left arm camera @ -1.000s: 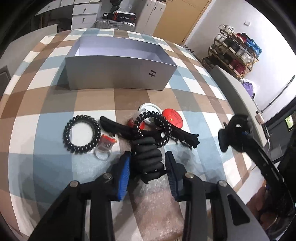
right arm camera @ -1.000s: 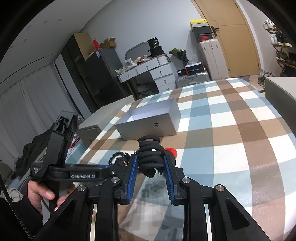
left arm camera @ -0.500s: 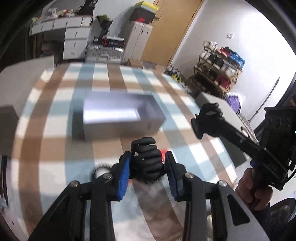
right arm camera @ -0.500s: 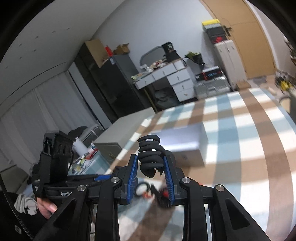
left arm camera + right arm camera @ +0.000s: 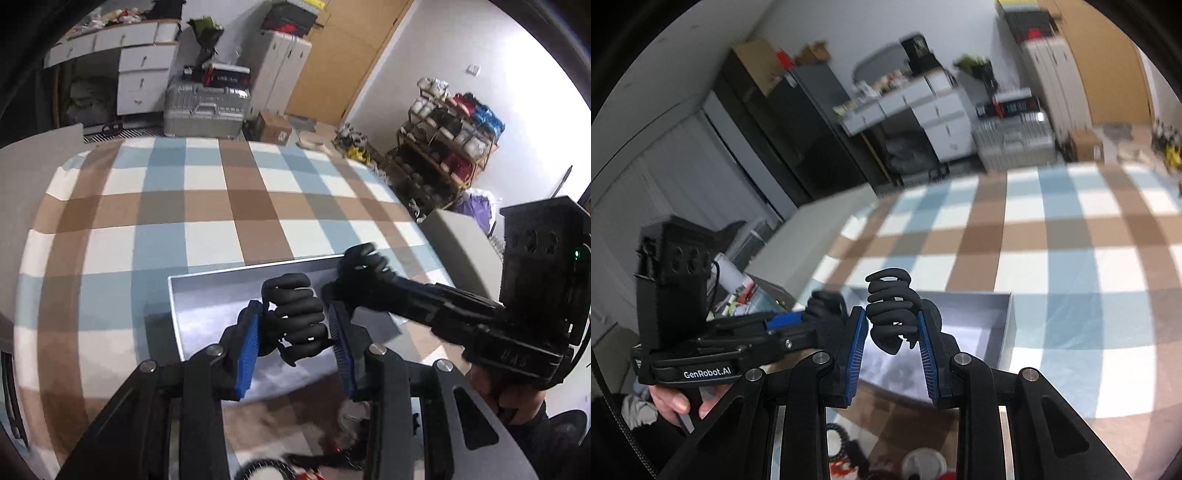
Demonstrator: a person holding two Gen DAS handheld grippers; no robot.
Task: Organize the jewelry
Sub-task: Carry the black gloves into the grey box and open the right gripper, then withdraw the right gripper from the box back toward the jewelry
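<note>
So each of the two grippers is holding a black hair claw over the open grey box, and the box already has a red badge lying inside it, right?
Not quite: the grey box looks bare inside in the left wrist view. Each gripper does hold a black hair claw over it; the remaining bits lie on the cloth near its front.

Near wall of grey box (image 5: 177, 317) hidden behind left gripper (image 5: 295, 330) and its black hair claw (image 5: 293, 317). Below box, jewelry pile (image 5: 332, 454) blurred, cut by bottom edge, mostly masked by gripper arms. Beyond box, dresser clutter (image 5: 871, 99) smeared, unreadable. Coiled hair tie (image 5: 836, 443) only partly seen.
</note>
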